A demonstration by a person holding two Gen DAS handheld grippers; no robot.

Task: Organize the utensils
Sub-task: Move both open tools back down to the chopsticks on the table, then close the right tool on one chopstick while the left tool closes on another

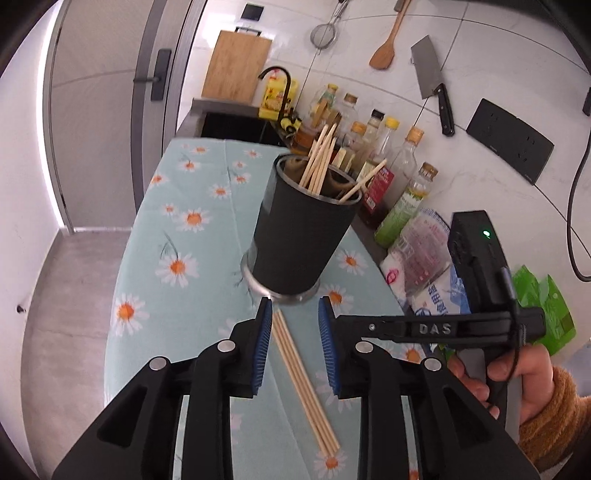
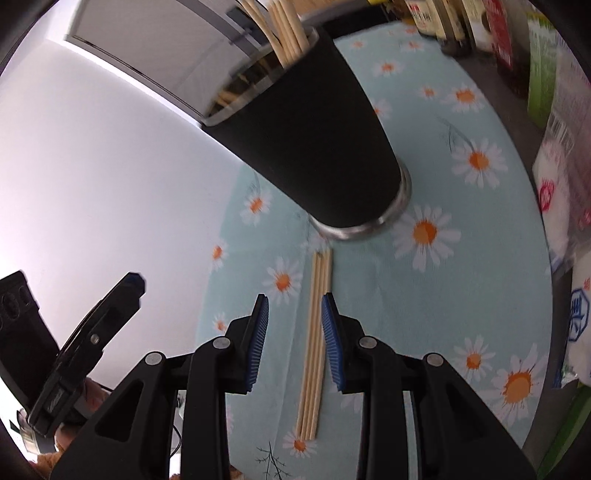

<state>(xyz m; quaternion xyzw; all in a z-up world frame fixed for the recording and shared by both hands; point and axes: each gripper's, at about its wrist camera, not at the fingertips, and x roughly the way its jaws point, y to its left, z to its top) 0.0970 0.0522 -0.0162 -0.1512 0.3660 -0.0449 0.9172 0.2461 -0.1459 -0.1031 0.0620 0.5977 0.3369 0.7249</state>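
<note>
A bundle of several wooden chopsticks (image 1: 304, 380) (image 2: 314, 369) lies flat on the daisy-print cloth (image 1: 192, 280) (image 2: 443, 302), just in front of a dark utensil cup (image 1: 306, 229) (image 2: 314, 140). The cup stands upright and holds more chopsticks (image 1: 321, 162) (image 2: 286, 26). My left gripper (image 1: 295, 308) hovers over the bundle's far end with blue pads apart and nothing pressed between them. My right gripper (image 2: 294, 301) is open over the same bundle, which runs between its pads on the cloth. Each view shows the other gripper's black body (image 1: 436, 328) (image 2: 92, 332) at its side.
Bottles (image 1: 406, 173) and food packets (image 1: 424, 258) line the wall to the right of the cup. A cleaver (image 1: 432, 81), wooden spatula (image 1: 388, 44) and strainer (image 1: 324, 35) hang on the wall. A sink with faucet (image 1: 277, 92) is behind. The cloth's left edge drops to the floor.
</note>
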